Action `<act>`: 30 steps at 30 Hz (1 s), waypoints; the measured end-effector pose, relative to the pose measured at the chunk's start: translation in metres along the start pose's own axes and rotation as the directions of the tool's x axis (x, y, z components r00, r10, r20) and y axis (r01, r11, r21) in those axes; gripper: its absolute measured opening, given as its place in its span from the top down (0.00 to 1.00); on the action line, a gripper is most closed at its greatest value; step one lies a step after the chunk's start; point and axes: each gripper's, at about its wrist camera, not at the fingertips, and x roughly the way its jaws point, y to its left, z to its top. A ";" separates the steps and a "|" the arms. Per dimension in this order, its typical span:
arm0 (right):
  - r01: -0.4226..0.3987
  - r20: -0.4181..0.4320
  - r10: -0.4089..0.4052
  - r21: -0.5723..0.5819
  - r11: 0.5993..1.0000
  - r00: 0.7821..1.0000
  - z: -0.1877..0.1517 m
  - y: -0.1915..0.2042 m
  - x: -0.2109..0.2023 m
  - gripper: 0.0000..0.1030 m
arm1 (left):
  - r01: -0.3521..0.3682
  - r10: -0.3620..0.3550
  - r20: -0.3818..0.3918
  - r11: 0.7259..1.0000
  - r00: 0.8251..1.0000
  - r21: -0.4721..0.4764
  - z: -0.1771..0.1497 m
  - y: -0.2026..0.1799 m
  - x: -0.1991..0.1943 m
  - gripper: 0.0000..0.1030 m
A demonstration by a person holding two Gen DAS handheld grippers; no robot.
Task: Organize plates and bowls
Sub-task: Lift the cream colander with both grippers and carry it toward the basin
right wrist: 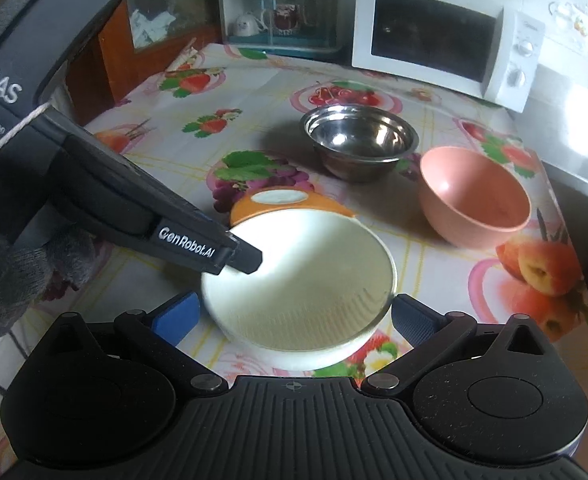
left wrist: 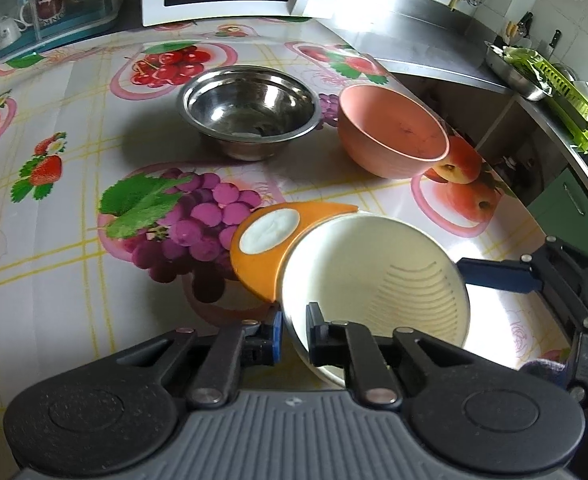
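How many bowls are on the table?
3. The steel bowl sits farthest back by the cherry picture, the pink bowl is to its right near the table edge, and the white bowl is nearest, tilted and pinched on its rim by the left gripper. None seem hidden.

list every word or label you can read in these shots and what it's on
"GenRobot.AI": on the side of the left hand-held gripper, right wrist view.
"DAS": on the same gripper's body, upper left.
Small print under "DAS": too blurred to read.
Lettering on the mug in the clear cabinet: partly hidden, unreadable.
Microwave dial markings: too small to read.
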 end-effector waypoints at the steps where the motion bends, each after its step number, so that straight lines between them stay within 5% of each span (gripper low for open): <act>1: 0.002 -0.004 -0.002 0.001 1.000 1.000 0.002 0.001 0.002 0.00 | 0.002 -0.002 -0.004 1.000 1.000 -0.009 0.000 0.002 0.000 0.89; 5: -0.009 0.002 0.009 -0.004 1.000 1.000 0.003 0.000 0.004 0.00 | 0.003 -0.003 -0.007 1.000 1.000 -0.018 0.000 0.005 0.000 0.87; 10: -0.027 -0.012 0.027 0.009 1.000 1.000 -0.003 -0.004 0.004 0.00 | 0.000 -0.001 -0.020 0.999 1.000 -0.038 -0.001 0.009 0.004 0.66; 17: -0.052 -0.019 0.052 0.035 0.998 0.998 -0.010 -0.011 0.007 0.00 | 0.041 -0.043 -0.024 0.997 0.999 -0.059 0.003 0.009 0.014 0.67; 20: -0.042 -0.013 0.042 0.023 0.999 0.999 -0.010 -0.008 0.009 0.00 | 0.058 -0.059 -0.017 0.997 0.998 -0.046 0.004 0.006 0.016 0.84; 30: -0.045 0.002 0.045 -0.041 0.998 0.999 0.003 0.006 0.011 0.00 | 0.007 -0.006 0.011 0.999 1.000 -0.034 0.000 0.015 0.004 0.85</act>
